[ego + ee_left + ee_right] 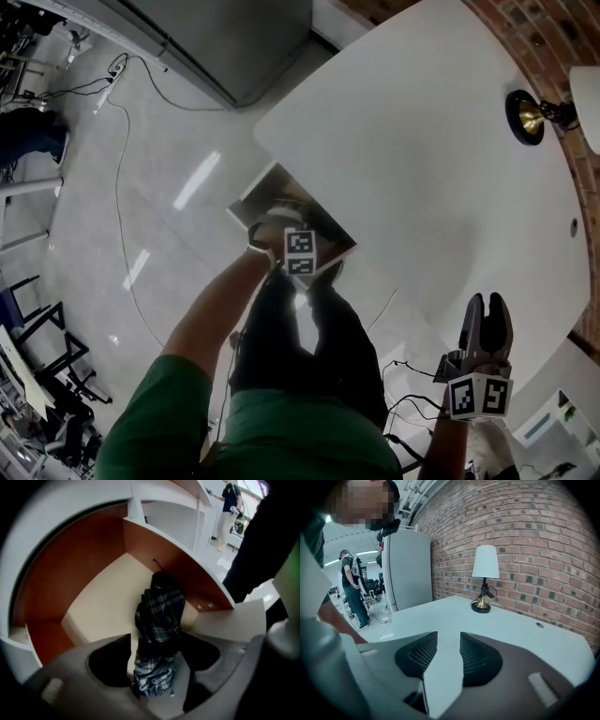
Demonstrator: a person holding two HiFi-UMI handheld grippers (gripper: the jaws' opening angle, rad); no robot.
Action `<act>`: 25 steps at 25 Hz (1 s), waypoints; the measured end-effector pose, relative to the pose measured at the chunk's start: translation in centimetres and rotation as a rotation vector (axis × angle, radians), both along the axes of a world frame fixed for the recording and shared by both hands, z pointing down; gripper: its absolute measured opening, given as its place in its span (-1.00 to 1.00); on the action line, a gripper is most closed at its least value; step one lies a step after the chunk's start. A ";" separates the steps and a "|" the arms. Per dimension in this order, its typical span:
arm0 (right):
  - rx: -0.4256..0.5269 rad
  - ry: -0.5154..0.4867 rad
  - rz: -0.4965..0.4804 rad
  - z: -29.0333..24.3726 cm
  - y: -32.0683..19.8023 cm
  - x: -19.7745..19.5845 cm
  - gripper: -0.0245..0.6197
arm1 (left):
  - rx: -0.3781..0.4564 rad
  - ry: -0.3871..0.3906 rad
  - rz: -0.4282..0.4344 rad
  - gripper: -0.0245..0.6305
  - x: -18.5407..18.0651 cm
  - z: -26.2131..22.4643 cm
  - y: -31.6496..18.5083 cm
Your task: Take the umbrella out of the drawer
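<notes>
- Your left gripper [157, 641] has its jaws spread wide, one on each side of the umbrella [158, 613]. A strip of pale drawer floor shows between the fabric and the right-hand jaw, so the pads are not pressing on it (on the left-hand side I can't tell touch from overlap).
- The umbrella is folded, in a dark blue-and-white check. It lies on the floor of the drawer [89, 606], with its dark end away from you and near the red-brown side wall.
- The drawer stands open, with a cream floor, red-brown inner walls and a white outer front.
- In the head view the drawer juts out from under the edge of the white table [422, 169]. Your left gripper points steeply down into it, and your bare forearm [220, 305] runs up from a green sleeve.
- Your right gripper [448, 641] has its jaws a narrow gap apart with nothing between them; only the table top shows through.
- It hovers over the table's near edge, well apart from the drawer, pointing across the top.
- On the far side of the table stands a lamp [484, 576] with a white shade and a brass base, close to a brick wall [534, 531].
- A grey cabinet [408, 569] stands at the wall's end, and a person [350, 590] stands on the floor beyond it.
</notes>
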State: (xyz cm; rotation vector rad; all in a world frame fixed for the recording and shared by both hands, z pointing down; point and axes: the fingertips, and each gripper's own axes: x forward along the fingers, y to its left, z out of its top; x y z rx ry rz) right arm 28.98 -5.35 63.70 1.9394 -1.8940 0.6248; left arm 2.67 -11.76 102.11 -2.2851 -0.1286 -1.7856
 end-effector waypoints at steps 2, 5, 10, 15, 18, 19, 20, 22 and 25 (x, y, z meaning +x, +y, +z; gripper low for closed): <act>0.008 0.012 0.009 0.0 -0.2 0.8 -0.48 | -0.004 -0.038 0.029 0.09 0.2 1.4 0.0; 0.013 0.018 0.015 0.4 -0.4 1.6 -0.48 | -0.005 -0.080 0.058 0.09 0.2 3.1 -0.1; 0.007 0.020 0.021 1.0 -0.4 1.9 -0.48 | -0.009 -0.110 0.061 -0.10 0.1 4.2 -0.3; 0.008 0.002 0.034 0.5 -0.3 2.0 -0.48 | 0.019 -0.108 0.096 -0.38 -0.3 2.7 -0.2; 0.007 -0.013 0.042 -0.4 -0.3 1.6 -0.48 | 0.036 -0.075 0.085 -0.39 -0.6 0.6 -0.6; 0.008 -0.018 0.042 -0.8 -0.3 1.4 -0.48 | 0.043 -0.064 0.075 -0.38 -0.8 -0.2 -0.9; 0.009 -0.022 0.040 -1.2 -0.4 1.2 -0.48 | 0.052 -0.058 0.066 -0.38 -1.1 -1.1 -1.2; 0.013 -0.028 0.036 -2.2 -0.6 0.5 -0.48 | 0.067 -0.055 0.053 -0.38 -1.8 -2.8 -1.8; 0.029 -0.038 0.027 -4.1 -1.2 -0.6 -0.48 | 0.073 -0.044 0.032 -0.38 -3.2 -5.5 -2.0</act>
